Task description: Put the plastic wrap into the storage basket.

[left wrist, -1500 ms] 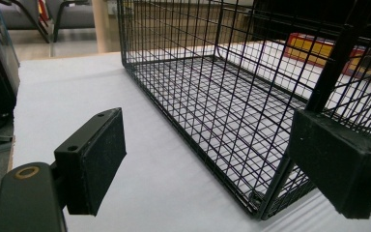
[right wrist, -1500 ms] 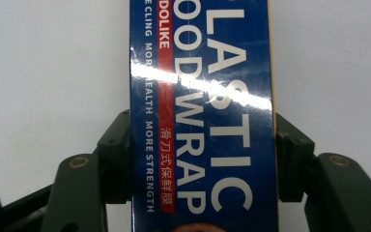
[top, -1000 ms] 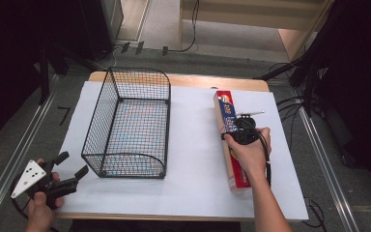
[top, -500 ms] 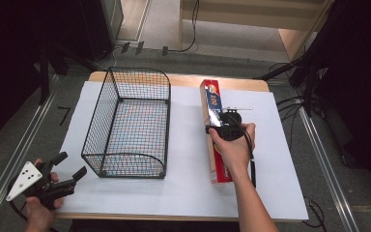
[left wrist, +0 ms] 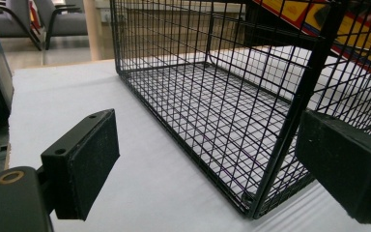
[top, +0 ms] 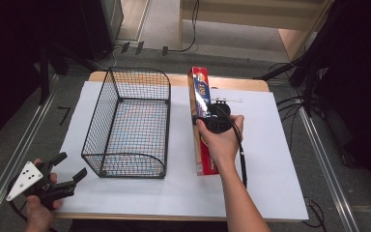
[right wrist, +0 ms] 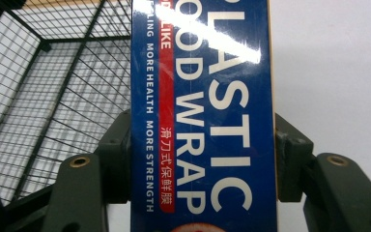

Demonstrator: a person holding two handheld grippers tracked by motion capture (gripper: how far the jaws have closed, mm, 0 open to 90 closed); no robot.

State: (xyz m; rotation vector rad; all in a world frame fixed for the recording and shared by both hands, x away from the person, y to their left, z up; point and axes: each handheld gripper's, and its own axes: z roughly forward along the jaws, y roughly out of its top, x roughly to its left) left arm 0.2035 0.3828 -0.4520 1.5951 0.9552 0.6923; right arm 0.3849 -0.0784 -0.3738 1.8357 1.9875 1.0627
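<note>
Near edge, high view: left gripper held low at the table's front-left corner, jaws spread wide, nothing between them. Just beyond, black wire basket sits on the white table cover, with nothing inside. Right of the basket, right gripper clamps a long plastic wrap box, probably tilted up off the cover at its far end. Right gripper view gives the label, "PLASTIC FOOD WRAP", jaws pressed to both box sides.
</note>
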